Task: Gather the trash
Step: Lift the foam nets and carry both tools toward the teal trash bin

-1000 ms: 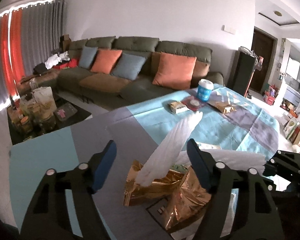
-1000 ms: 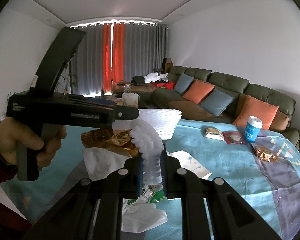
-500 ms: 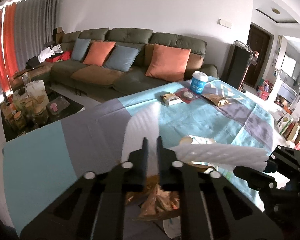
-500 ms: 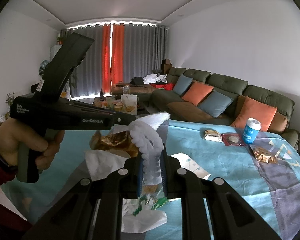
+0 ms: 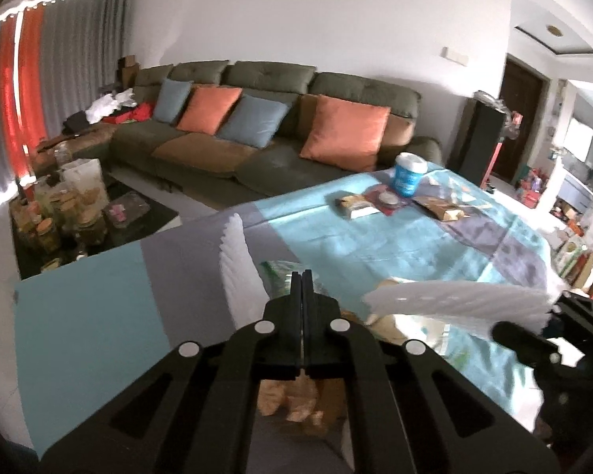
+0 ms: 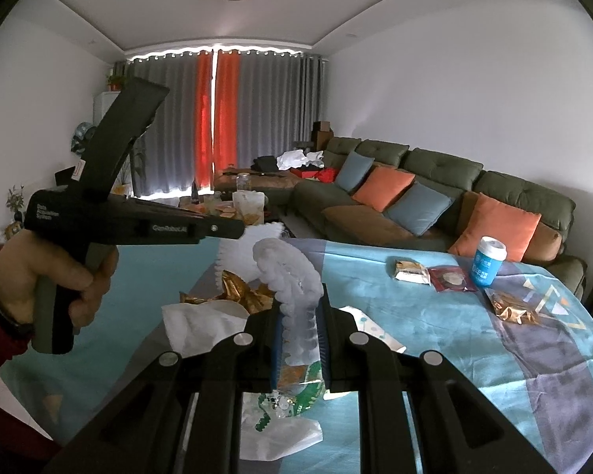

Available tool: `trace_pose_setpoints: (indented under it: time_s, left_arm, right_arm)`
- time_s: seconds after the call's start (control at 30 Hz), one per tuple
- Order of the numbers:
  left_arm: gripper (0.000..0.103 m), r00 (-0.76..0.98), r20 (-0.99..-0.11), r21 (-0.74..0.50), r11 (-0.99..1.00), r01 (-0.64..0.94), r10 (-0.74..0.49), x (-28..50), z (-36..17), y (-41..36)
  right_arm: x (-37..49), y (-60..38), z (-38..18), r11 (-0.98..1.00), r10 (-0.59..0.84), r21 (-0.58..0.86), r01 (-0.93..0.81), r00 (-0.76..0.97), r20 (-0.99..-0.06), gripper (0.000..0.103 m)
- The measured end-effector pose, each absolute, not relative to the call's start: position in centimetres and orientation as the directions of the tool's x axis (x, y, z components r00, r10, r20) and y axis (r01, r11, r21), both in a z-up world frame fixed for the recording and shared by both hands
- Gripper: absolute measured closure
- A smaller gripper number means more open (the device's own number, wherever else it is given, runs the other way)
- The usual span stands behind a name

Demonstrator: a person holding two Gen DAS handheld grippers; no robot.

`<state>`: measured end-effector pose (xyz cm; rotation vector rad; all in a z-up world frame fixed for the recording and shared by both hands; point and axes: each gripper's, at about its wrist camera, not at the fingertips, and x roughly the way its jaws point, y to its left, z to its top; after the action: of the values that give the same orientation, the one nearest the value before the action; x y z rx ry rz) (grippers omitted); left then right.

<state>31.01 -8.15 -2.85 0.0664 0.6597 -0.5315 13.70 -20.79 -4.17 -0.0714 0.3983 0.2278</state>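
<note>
A white bag is held open over the surface, its mouth stretched between the two grippers and its long axis running from one to the other. Gold wrappers and green packaging are seen inside it. The right gripper is clamped on one ruffled edge; the left gripper is closed, fingers together, apparently pinching the opposite edge.

Three orange cushions, two blue cushions, one blue cup, two gold foil wrappers, two handheld grippers.
</note>
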Motion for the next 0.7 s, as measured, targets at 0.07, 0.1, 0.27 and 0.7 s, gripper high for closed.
trace_pose_setpoints:
  time_s: [0.07, 0.1, 0.27, 0.7]
  left_arm:
    - [0.102, 0.657, -0.611, -0.129, 0.875, 0.468, -0.441, 31.8, -3.2, -7.3]
    - [0.102, 0.652, -0.624, -0.141, 0.883, 0.448, -0.431, 32.3, -3.6, -6.8]
    - [0.099, 0.662, -0.627, -0.181, 0.903, 0.389, -0.411, 33.3, -4.6, -4.3]
    - [0.055, 0.629, -0.719, -0.172, 0.952, 0.252, -0.297, 35.6, -7.7, 0.3]
  right_arm:
    - [13.6, -20.8, -4.1, 0.972, 0.204, -0.025, -0.232, 0.898, -0.389, 0.090]
    - [13.6, -20.7, -4.0, 0.973, 0.204, -0.024, -0.231, 0.898, -0.390, 0.090]
    - [13.7, -20.7, -4.1, 0.972, 0.205, -0.025, -0.233, 0.896, -0.394, 0.090]
    - [13.7, -21.1, -3.7, 0.976, 0.192, -0.029, -0.217, 0.911, -0.364, 0.090]
